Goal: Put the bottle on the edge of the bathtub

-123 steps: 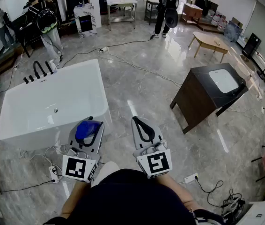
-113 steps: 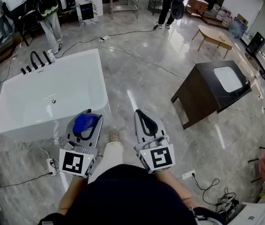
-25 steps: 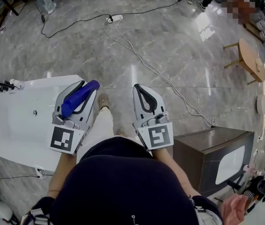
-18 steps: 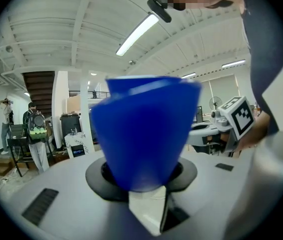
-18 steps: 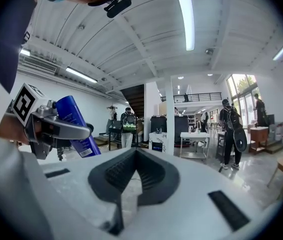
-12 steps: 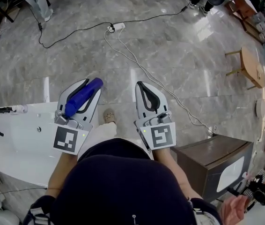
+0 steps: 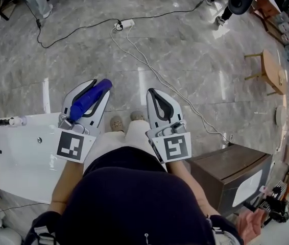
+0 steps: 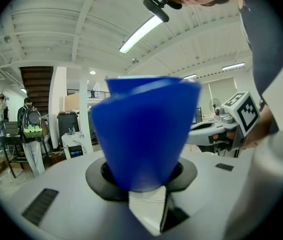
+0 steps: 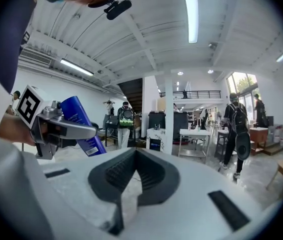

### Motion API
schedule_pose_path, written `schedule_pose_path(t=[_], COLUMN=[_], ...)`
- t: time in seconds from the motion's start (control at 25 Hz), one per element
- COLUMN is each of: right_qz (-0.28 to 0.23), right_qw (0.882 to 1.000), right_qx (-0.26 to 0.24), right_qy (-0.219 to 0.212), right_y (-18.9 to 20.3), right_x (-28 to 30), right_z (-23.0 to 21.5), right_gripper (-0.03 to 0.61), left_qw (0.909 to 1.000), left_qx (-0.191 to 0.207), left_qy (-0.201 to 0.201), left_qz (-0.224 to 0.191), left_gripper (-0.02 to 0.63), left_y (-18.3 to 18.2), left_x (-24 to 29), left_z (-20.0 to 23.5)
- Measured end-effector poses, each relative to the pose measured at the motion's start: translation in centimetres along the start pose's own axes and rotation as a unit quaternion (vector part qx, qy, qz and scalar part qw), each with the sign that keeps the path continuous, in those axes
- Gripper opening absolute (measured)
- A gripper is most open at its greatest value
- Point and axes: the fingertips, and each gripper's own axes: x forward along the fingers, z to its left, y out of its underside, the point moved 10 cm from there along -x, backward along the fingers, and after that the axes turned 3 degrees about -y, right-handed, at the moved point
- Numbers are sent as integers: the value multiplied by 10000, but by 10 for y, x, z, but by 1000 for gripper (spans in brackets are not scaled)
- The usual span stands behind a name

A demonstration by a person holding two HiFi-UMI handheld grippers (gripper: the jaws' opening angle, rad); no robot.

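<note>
Blue bottle (image 7: 90,99) is squeezed tight in L gripper (image 7: 96,86) fingers, its top pointing to 1 o'clock. White tub (image 7: 17,162) lies at 8 o'clock from it. R gripper (image 7: 153,92) is at 3 o'clock, fingers closed w/ nothing in them.

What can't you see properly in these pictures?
- Bottle: blurred in the left gripper view, too close to the camera.
- Bathtub: head view, cut off by the left edge, partly behind the person.
- Cabinet: head view, partly behind the person.
</note>
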Motion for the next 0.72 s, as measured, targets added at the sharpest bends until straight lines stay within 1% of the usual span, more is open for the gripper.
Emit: schedule_pose_path(t=[0.2,0.4,0.52,0.72], right_qz=[-3,-39,-69,45], right_qw=[9997,9988,9987,9982], right_qx=[-144,-264,-213,-142], right_qy=[-211,-401,-448,-575], right_y=[-9,-18,-16,-3], right_x=[23,33,37,41], right_z=[-17,-45,-61,-74], right_gripper=[2,2,2,2], left_qw=[9997,9988,9986,9986], left_qx=[-105,-144,-110,-38], left_qy=[-208,-457,-493,-491], left_qz=[106,125,169,208], left_gripper=[147,147,147,147], left_y=[1,-8,-12,-13], left_x=[13,27,39,50], left_z=[10,7,2,-6])
